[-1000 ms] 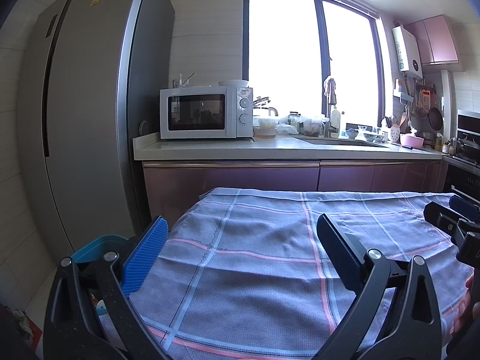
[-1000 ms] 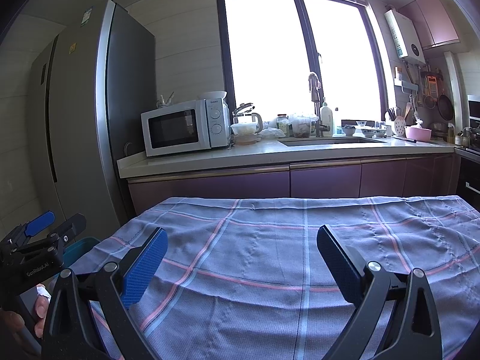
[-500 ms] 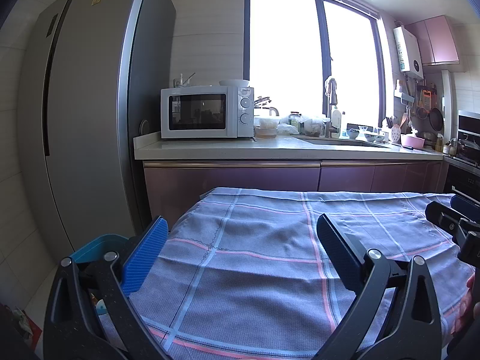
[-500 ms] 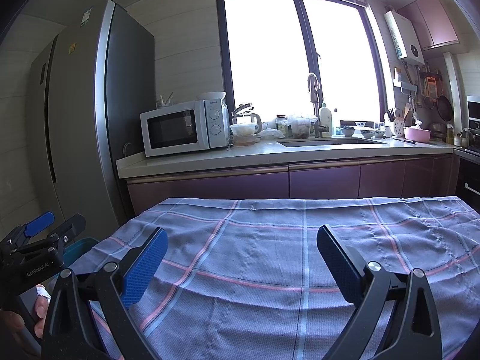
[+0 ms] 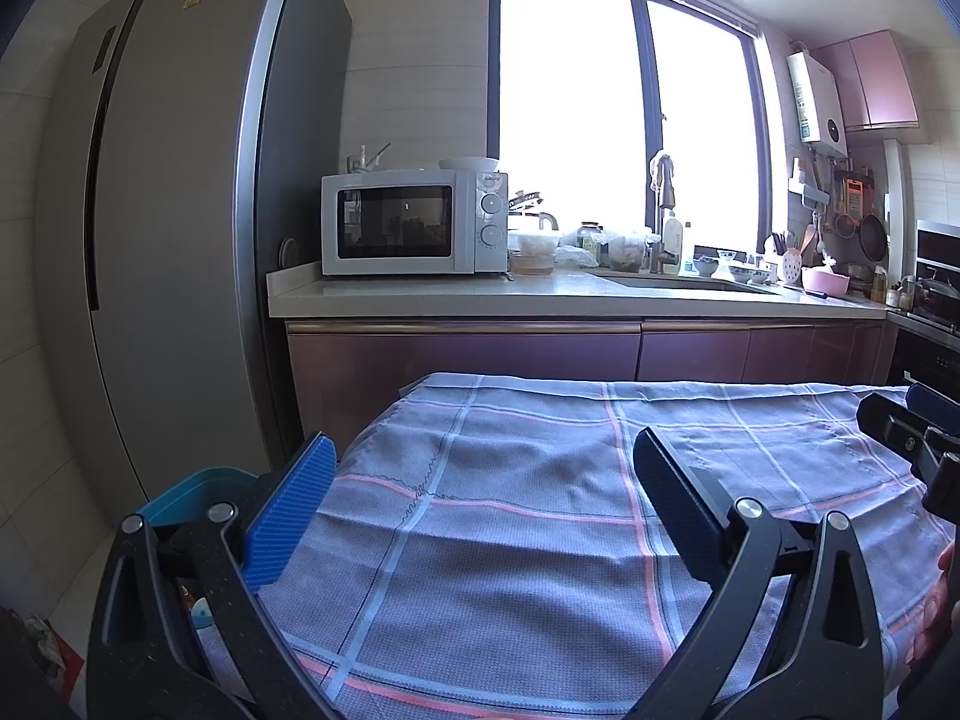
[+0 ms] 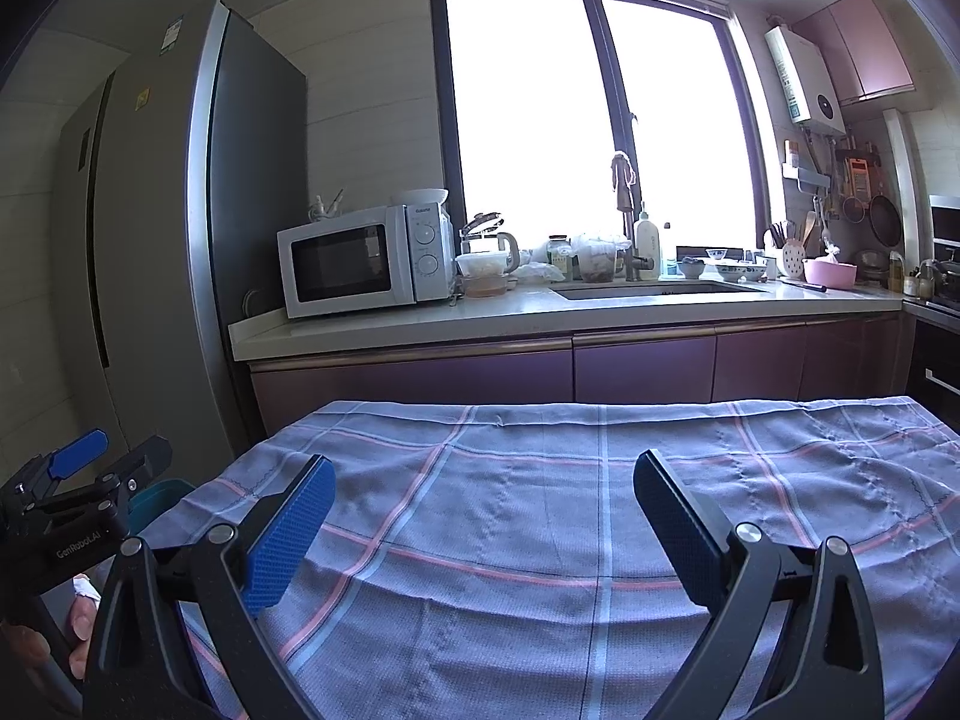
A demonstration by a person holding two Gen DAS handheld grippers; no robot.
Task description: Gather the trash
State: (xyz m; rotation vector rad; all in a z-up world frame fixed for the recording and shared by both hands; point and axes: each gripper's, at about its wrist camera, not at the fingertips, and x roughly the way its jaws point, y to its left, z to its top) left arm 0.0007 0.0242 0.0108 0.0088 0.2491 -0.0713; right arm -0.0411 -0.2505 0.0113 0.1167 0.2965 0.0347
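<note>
A tall grey refrigerator (image 5: 156, 252) fills the left of both views, against pale tiled walls. Right of it, a light countertop (image 5: 540, 297) over mauve cabinet fronts (image 6: 642, 369) carries a white microwave (image 5: 414, 222), containers, a sink faucet (image 6: 624, 210) and dishes. A large dark-framed window (image 6: 588, 120) at upper centre glows with daylight. A checked grey-blue tablecloth (image 6: 540, 510) spreads across the lower frame.

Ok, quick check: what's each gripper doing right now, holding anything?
Left gripper: open, holding nothing, above the blue-grey checked tablecloth.
Right gripper: open, holding nothing, above the same cloth.
</note>
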